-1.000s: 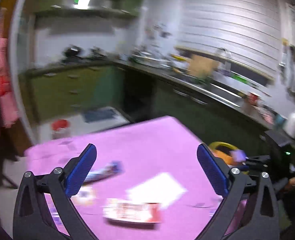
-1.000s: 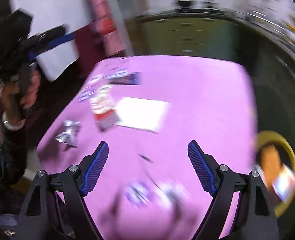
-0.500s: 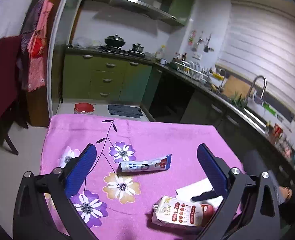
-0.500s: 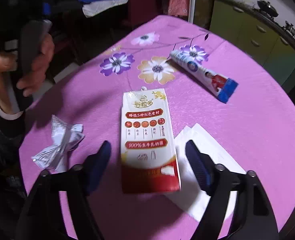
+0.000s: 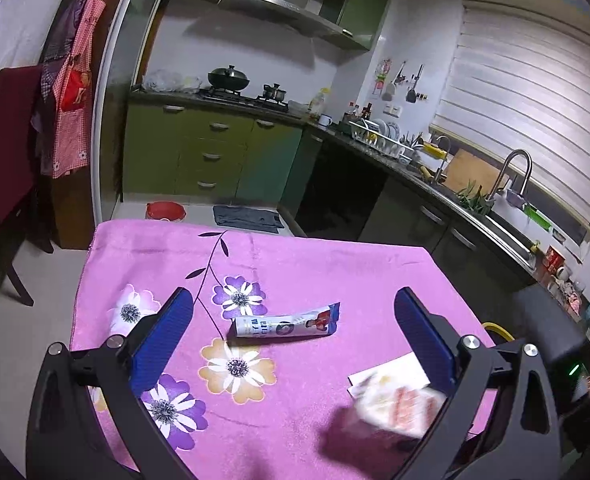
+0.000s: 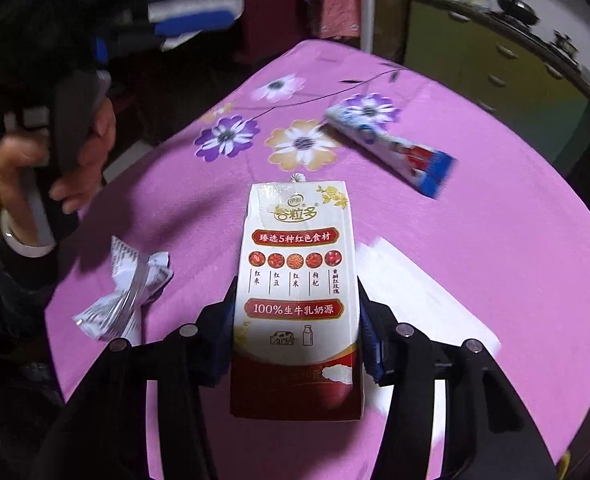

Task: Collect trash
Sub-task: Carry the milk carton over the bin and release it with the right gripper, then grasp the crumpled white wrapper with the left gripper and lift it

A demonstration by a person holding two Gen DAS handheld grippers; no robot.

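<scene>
One carton: milk carton [image 6: 297,280] lies flat on the cloth, long axis running straight away from the right gripper [image 6: 295,332], red base near the jaws, top end pointing at the far flowers.
Right gripper: closed on the carton's two long sides, low on its body.
Left gripper [image 5: 295,340]: spread wide, holding nothing, above the cloth.
Other trash: one crumpled wrapper [image 6: 125,296] left of the carton; one white sheet [image 6: 415,292] partly under its right edge; one tube-shaped packet [image 6: 391,148] farther off, lying slantwise, blue end to the right.
Surface: pink flowered tablecloth [image 6: 495,220].
Room: kitchen with green cabinets [image 5: 199,156], sink [image 5: 507,216] under a blind.
</scene>
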